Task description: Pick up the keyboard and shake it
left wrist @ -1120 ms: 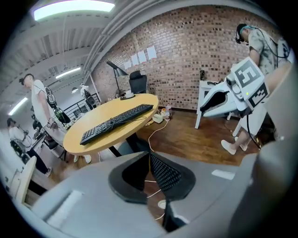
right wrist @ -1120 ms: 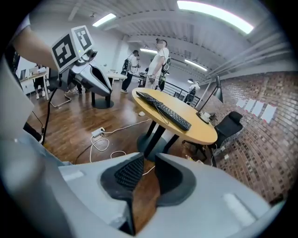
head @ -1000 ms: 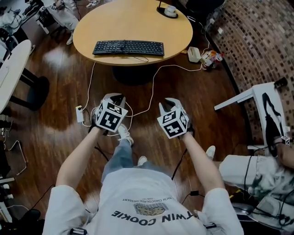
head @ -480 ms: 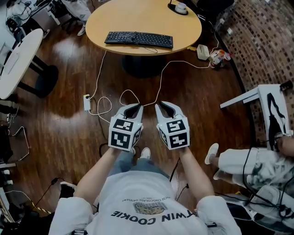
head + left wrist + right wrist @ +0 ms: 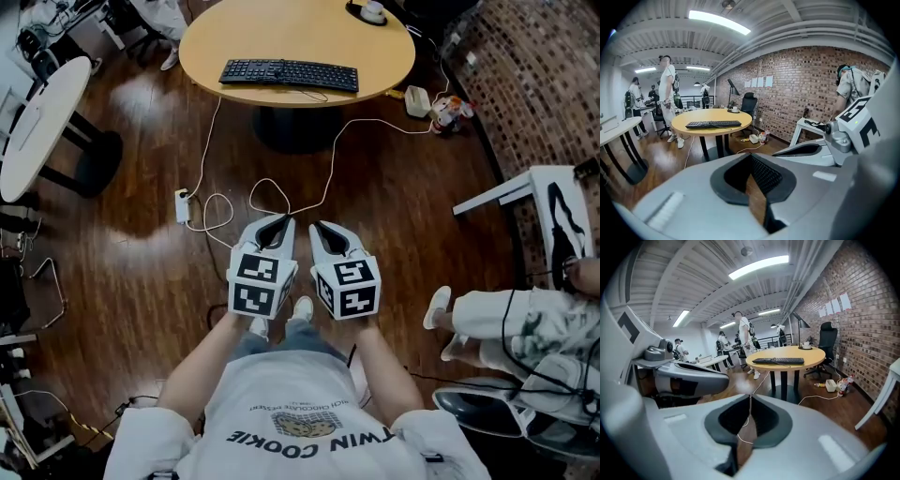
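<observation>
Your left gripper (image 5: 277, 225): smooth grey moulded shell, black ribbed pads, jaws clenched, nothing between them. Your right gripper (image 5: 321, 228): same build, jaws just drawn together, also empty. Both side by side, close together, above glossy dark plank floor (image 5: 131, 244). Thin white cable (image 5: 328, 169) snakes across floor ahead of tips. Keyboard (image 5: 289, 74): flat black slab, rows of small keys, lying near nearer edge of round tan wood-top table (image 5: 281, 28), well apart from both grippers. Rough brick wall (image 5: 534, 84) at right.
</observation>
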`<control>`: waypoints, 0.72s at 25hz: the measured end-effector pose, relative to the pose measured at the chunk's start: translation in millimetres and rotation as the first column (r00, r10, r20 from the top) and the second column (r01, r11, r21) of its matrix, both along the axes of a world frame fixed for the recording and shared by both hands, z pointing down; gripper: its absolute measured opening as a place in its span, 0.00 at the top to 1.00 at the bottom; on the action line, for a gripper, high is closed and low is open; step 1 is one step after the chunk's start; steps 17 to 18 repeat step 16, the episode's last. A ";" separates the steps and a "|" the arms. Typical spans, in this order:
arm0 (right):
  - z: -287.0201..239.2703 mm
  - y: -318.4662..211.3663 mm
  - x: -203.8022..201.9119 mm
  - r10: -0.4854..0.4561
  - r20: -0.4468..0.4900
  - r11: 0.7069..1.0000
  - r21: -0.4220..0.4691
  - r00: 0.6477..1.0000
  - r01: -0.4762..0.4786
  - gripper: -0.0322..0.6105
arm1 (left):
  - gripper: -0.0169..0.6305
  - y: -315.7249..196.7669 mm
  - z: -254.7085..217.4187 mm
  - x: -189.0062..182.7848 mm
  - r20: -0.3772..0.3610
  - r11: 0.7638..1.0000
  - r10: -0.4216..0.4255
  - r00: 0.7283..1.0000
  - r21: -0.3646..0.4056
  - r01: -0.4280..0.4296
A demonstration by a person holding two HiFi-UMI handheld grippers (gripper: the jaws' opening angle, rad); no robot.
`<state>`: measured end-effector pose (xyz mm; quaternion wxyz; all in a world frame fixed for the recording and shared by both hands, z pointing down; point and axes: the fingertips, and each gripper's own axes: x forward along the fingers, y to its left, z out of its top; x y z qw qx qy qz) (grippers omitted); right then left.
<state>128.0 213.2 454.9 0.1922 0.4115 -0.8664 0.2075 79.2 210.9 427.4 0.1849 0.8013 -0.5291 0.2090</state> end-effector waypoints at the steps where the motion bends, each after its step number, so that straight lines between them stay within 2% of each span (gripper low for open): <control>1: -0.4 2.0 -2.0 0.005 0.002 1.000 -0.002 1.000 -0.005 0.93 | 0.96 0.9 -0.9 -0.8 -0.001 1.000 0.004 1.000 0.003 -0.004; 18: -9.0 37.8 -68.7 0.080 -0.012 0.997 0.016 0.997 -0.080 0.93 | 0.96 31.7 -12.1 -60.6 -0.024 0.997 0.056 0.998 0.048 -0.055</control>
